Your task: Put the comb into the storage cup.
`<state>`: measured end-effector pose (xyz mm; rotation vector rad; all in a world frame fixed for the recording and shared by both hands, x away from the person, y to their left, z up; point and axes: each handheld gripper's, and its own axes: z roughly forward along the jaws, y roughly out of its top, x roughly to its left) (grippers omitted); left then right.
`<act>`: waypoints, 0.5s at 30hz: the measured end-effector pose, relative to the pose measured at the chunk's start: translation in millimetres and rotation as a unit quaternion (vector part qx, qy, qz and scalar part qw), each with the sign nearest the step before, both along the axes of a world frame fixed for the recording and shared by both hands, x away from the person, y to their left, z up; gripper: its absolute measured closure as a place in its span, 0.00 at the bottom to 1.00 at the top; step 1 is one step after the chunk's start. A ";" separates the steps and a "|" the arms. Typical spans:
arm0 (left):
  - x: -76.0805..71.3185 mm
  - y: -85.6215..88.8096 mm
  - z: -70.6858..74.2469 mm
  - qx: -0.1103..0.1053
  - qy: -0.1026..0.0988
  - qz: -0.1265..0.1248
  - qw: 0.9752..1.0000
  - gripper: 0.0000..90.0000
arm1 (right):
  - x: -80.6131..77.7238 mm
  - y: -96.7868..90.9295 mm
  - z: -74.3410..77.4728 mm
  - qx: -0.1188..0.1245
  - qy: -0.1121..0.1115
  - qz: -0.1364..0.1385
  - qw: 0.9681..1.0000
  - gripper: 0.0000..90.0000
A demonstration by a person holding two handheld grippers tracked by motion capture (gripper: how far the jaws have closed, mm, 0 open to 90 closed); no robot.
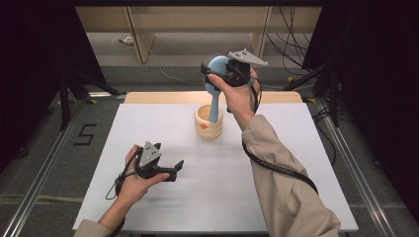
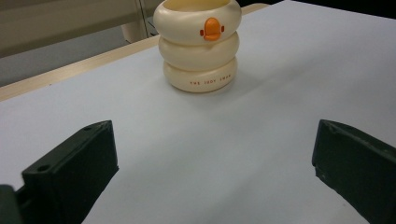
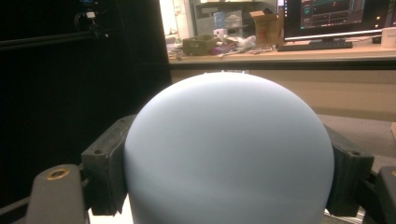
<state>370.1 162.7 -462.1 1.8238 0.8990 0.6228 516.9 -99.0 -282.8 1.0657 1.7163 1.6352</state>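
Left gripper (image 1: pixel 174 170): seen near the front left corner of the white surface (image 1: pixel 163 197), held low in a hand (image 1: pixel 134 180); in the left gripper view the jaws are spread wide with nothing between them, and both are cut off by the frame's bottom edge.
Floor marking (image 1: pixel 85 134): a black "5" is read on the floor beyond the surface's left edge.
Cream holder (image 2: pixel 198 44): stood near the middle of the back edge, built of three stacked rings with an orange beak; small orange lettering is printed on the lowest ring, too fine to be read.
Blue brush (image 1: pixel 216 89): handle is planted in the holder, its lower end hidden inside; bristles are barely made out behind the head.
Right gripper (image 1: pixel 213 71): closed on the brush's rounded head (image 3: pixel 229 149), a pad pressed to each side; the fingertips are hidden.
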 end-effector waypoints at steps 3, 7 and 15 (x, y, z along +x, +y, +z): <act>0.1 0.6 0.4 -0.001 0.000 0.001 1.000 0.00 | 0.6 0.3 -0.3 0.000 0.000 -0.001 1.000 0.23; 0.2 0.7 0.4 0.000 0.000 -0.002 1.000 0.00 | 1.0 1.0 -0.5 -0.002 -0.002 -0.003 1.000 0.23; 0.4 1.2 0.2 -0.002 -0.001 0.000 1.000 0.00 | 2.5 3.9 0.5 0.000 -0.005 -0.004 1.000 0.23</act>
